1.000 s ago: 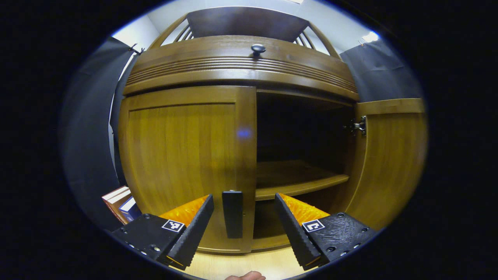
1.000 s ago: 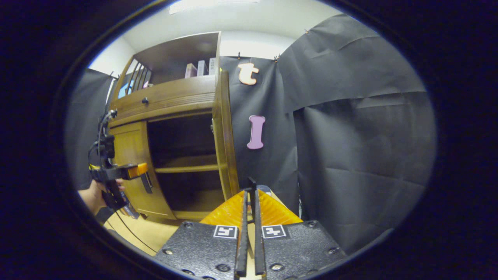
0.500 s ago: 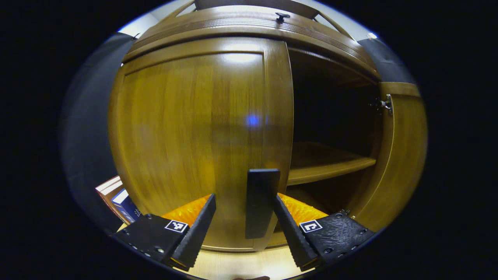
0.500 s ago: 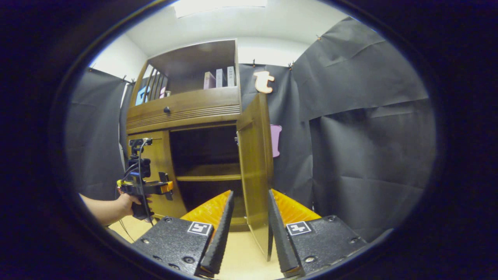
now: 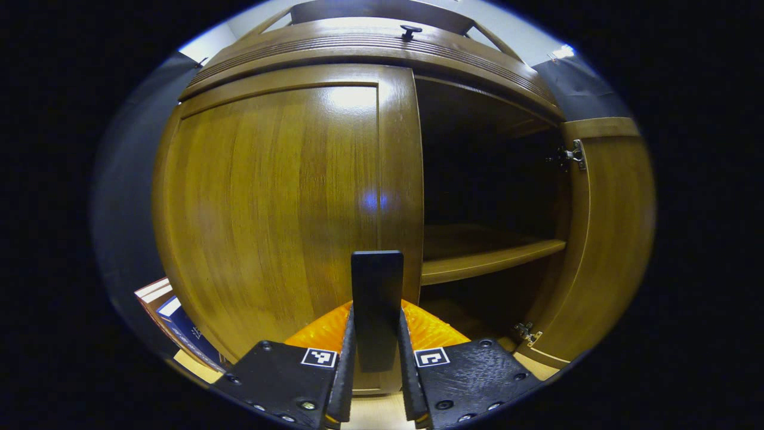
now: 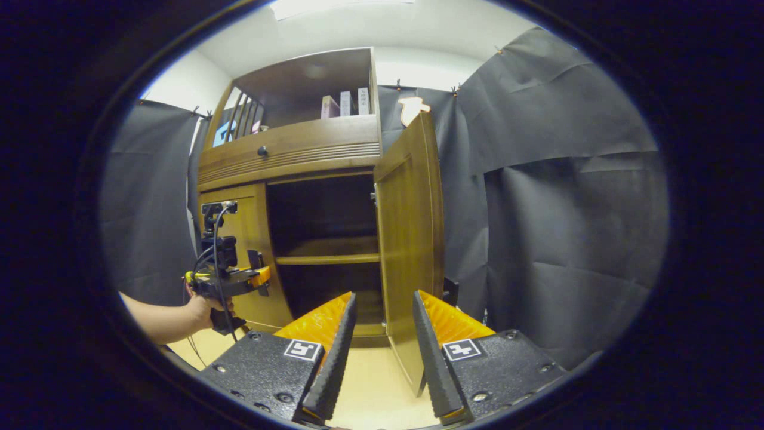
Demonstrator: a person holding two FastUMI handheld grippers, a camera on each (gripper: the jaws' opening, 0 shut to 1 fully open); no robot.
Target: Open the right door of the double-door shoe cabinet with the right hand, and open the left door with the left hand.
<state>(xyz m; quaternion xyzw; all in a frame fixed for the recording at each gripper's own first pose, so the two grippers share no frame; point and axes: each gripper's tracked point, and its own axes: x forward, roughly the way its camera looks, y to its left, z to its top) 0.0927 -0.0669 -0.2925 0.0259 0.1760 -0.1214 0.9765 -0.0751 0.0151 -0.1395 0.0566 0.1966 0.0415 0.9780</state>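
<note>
At cabinet (image 6: 292, 149) front: right door (image 6: 412, 239) swung wide, left door (image 5: 268, 203) closed. Left gripper (image 5: 375, 382) jaws clamp its handle (image 5: 376, 298); right gripper (image 6: 382, 352) jaws apart, empty.

No words, brand names or numbers can be read. Each hand-held gripper carries a pair of small square black-and-white coded markers, one on each finger mount: on the left hand-held gripper (image 5: 377, 382) they sit at about 6 o'clock in the left gripper view, and on the right hand-held gripper (image 6: 376, 382) likewise in the right gripper view; these are patterns, not text. The spines of the books (image 6: 346, 104) on the cabinet's top shelf, at about 12 o'clock, and the covers of the boxes (image 5: 179, 322) at about 8 o'clock beside the cabinet bear print too small to make out.
</note>
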